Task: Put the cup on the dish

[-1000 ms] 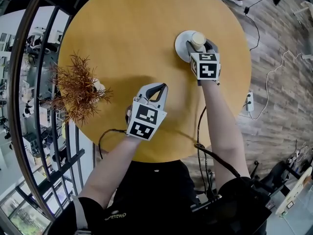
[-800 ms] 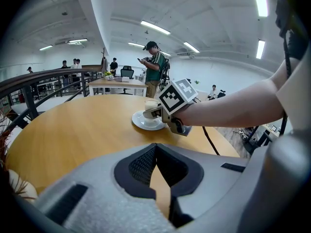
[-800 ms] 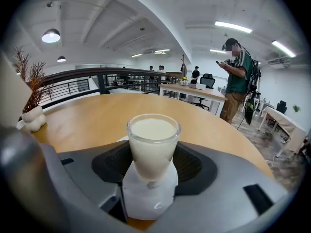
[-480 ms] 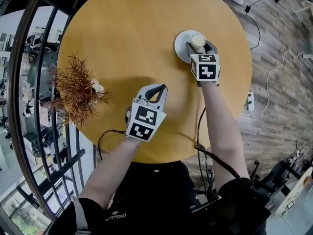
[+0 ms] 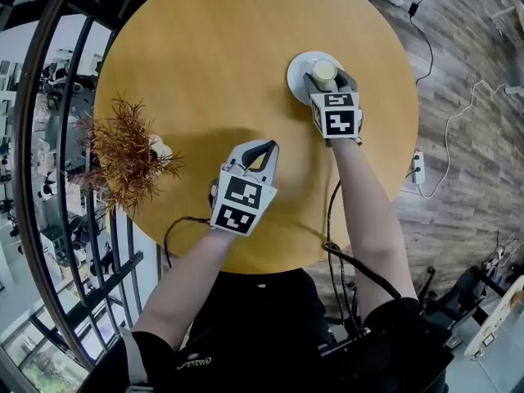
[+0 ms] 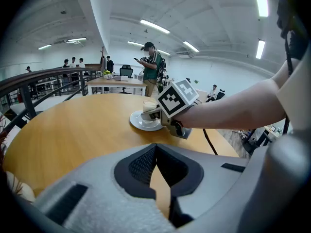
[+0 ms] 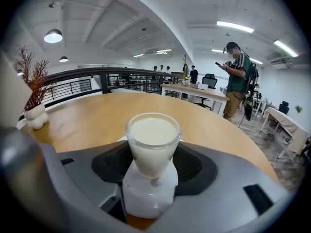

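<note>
Grey right tongs [image 7: 153,155] are clamped on the cup [image 7: 152,140], one dark pad against each side of its glass wall. The cup, full of something milky, stands upright between them. Directly under the tongs and the cup lies the white dish [image 5: 296,65], which the cup's base seems to touch. Nearer the person and to the left, the left tongs [image 6: 156,148] hover over the wooden desk [image 5: 205,47], tips together with nothing between them. Farther left stands a dried plant [image 5: 123,150] in a white pot.
</note>
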Demonstrator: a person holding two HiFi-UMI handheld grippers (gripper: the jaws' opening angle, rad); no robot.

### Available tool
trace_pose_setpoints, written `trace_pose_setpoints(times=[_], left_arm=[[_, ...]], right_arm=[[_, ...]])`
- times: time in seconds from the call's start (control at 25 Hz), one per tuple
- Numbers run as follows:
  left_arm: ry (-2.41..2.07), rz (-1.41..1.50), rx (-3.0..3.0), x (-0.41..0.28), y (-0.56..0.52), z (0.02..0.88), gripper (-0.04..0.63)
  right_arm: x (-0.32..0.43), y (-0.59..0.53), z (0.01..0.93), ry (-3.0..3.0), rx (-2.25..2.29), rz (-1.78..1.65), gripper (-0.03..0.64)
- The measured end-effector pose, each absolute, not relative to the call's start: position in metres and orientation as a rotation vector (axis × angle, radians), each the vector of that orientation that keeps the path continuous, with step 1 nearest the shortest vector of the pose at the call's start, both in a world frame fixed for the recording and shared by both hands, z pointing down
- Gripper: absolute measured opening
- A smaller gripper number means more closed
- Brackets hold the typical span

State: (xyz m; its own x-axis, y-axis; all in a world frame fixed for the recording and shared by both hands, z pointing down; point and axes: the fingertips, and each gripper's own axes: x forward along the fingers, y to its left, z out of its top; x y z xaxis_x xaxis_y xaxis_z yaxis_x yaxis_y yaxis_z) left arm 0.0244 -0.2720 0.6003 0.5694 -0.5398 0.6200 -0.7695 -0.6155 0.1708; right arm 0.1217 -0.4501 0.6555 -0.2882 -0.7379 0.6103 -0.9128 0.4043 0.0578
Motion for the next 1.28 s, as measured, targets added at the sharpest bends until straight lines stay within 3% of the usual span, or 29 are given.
trace_pose_setpoints(times=[1.28], left_arm=[[-1.064, 0.727, 2.392, 0.0243, -0.2684, 0.5981, 0.008]], right_arm=[[0.1158, -0.4487, 0.6527, -2.138, 1.391, 0.460, 0.282]])
